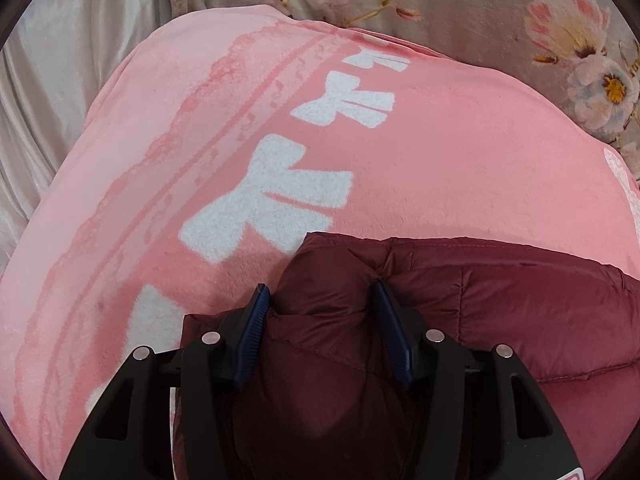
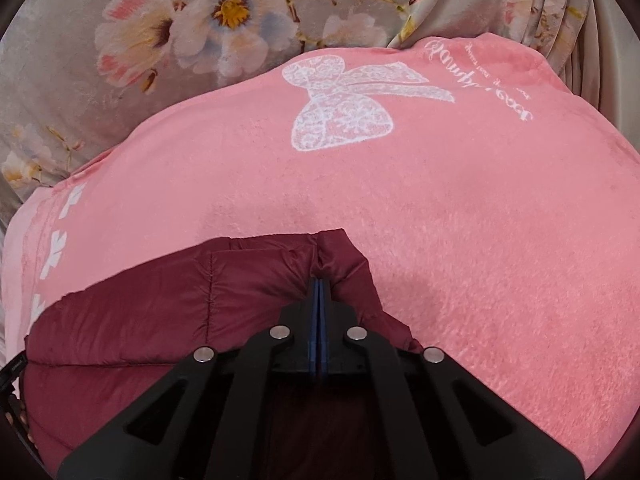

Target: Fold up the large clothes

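Note:
A dark red quilted puffer jacket [image 1: 500,304] lies on a pink blanket. In the left wrist view my left gripper [image 1: 320,292] has its blue-padded fingers apart, with a thick bunch of the jacket's corner between them; the right pad presses into the fabric. In the right wrist view my right gripper [image 2: 319,284] is shut, its pads pinching a fold at the jacket's [image 2: 168,296] other corner. The jacket's lower part is hidden under both grippers.
The pink fleece blanket [image 1: 440,168] with white bow prints [image 2: 344,108] covers the surface. Behind it lies grey floral bedding [image 2: 120,40]. A pale satin sheet [image 1: 60,80] is at the far left of the left wrist view.

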Demonstrator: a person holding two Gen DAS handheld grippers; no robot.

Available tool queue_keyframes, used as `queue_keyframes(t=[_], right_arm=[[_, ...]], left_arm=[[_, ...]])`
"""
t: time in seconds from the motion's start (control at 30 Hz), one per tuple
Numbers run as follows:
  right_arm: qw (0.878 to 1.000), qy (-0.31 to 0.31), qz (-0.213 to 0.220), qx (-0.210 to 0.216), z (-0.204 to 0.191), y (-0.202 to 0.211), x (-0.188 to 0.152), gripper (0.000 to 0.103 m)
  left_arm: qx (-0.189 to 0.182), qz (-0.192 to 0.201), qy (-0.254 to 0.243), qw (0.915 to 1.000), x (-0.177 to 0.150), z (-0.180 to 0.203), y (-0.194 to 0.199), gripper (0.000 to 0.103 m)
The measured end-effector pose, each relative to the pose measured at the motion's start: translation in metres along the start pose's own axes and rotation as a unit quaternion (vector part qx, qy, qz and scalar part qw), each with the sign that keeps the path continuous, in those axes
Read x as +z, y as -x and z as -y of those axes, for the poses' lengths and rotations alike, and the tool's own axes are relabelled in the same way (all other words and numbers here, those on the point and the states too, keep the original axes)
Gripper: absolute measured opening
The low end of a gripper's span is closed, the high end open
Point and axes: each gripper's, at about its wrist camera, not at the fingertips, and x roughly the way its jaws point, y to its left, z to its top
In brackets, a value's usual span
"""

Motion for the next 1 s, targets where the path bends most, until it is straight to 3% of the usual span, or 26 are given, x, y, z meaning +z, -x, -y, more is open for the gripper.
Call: queue_keyframes(t=[0.33, 0.47, 0.53, 0.6, 0.67, 0.73, 0.8, 0.93, 1.0], right_arm=[[0.999, 0.023, -0.012, -0.035, -0.008, -0.016, 0.001, 0.0], [1.0, -0.008, -0.003, -0.015, 0.006, -0.009, 0.004, 0.0], [0.998, -0.041, 0.036, -0.042, 0.023, 0.014, 0.009, 0.001], [0.993, -0.034, 0.085, -0.074, 0.026, 0.049, 0.01, 0.01], [0.993, -0.002, 0.107, -0.054, 0.013, 0.077, 0.009, 0.016], [0.993, 0.049, 0.103, -0.004, -0.02, 0.1, 0.002, 0.027], [0.99, 0.093, 0.093, 0.047, -0.056, 0.112, -0.01, 0.038], [0.977, 0.164, 0.047, 0.128, -0.131, 0.11, -0.039, 0.038], [0.972, 0.192, 0.039, 0.131, -0.157, 0.102, -0.053, 0.031]], left_arm=[[0.009, 0.009, 0.004, 0.9999, 0.002, 0.002, -0.008, 0.061], [0.011, 0.005, 0.02, 0.9997, 0.005, -0.006, -0.007, 0.07], [0.014, 0.003, 0.039, 0.9991, 0.008, -0.022, 0.0, 0.07], [0.036, 0.015, 0.061, 0.9974, 0.011, -0.04, 0.021, 0.068], [0.052, 0.038, 0.072, 0.9953, 0.013, -0.048, 0.048, 0.065], [0.06, 0.075, 0.062, 0.9934, 0.016, -0.04, 0.088, 0.062], [0.014, 0.092, 0.029, 0.9952, 0.015, -0.015, 0.118, 0.063], [-0.069, 0.072, -0.065, 0.9929, -0.004, 0.061, 0.141, 0.063], [-0.089, 0.054, -0.087, 0.9908, -0.018, 0.089, 0.134, 0.06]])
